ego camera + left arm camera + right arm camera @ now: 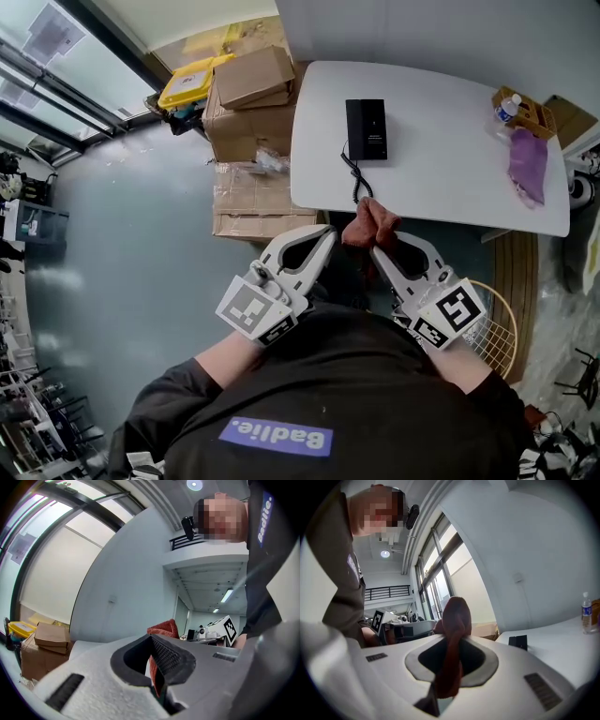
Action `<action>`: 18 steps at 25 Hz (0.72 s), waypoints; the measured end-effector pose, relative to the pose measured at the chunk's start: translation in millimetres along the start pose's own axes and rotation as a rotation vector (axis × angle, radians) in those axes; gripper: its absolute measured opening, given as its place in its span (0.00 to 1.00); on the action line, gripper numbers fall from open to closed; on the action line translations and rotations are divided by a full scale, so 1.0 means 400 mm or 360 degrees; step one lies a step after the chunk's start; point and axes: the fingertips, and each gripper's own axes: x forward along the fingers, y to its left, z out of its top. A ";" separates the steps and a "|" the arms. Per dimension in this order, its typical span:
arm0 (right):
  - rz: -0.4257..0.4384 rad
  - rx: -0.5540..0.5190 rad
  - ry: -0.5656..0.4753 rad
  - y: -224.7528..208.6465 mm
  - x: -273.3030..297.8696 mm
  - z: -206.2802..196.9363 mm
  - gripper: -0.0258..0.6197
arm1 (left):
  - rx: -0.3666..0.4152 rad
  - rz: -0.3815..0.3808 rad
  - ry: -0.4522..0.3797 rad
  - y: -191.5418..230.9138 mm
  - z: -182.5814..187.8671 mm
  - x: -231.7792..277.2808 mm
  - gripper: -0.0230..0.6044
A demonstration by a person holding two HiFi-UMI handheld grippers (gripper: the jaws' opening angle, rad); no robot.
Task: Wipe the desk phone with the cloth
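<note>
The white tabletop [441, 178] spreads ahead of me. Stacked cardboard boxes [246, 112] crowd the floor off its left end, and a yellow crate [190, 81] sits beyond them; I cannot make out what it holds. My left claw [325, 234] and right claw [377, 246] each pinch the rust-red cloth [370, 221], which is bunched between them just at the tabletop's near edge. At the right end lies a purple bag [528, 164]. The black desk phone [366, 129] lies flat further in, apart from the cloth, and its coiled cord [356, 178] trails toward the cloth. A small open carton [531, 114] sits in the far right corner with a bottle [507, 107] at its end; I cannot tell whether the bottle is inside.
</note>
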 end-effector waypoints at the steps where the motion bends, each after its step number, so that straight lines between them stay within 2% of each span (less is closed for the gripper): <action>1: -0.0009 -0.0003 0.0010 -0.010 0.018 0.002 0.15 | -0.0005 -0.0006 -0.0008 0.020 0.004 0.006 0.04; 4: -0.0051 -0.0017 0.0044 -0.044 0.078 0.015 0.15 | -0.0022 -0.0044 -0.0032 0.089 0.018 0.033 0.04; 13: -0.0208 -0.0023 0.0107 -0.153 0.251 0.056 0.15 | -0.0054 -0.0260 -0.0050 0.261 0.087 0.131 0.04; 18: -0.0286 -0.0056 0.0158 -0.251 0.292 0.049 0.15 | -0.0114 -0.0289 -0.0040 0.317 0.073 0.189 0.04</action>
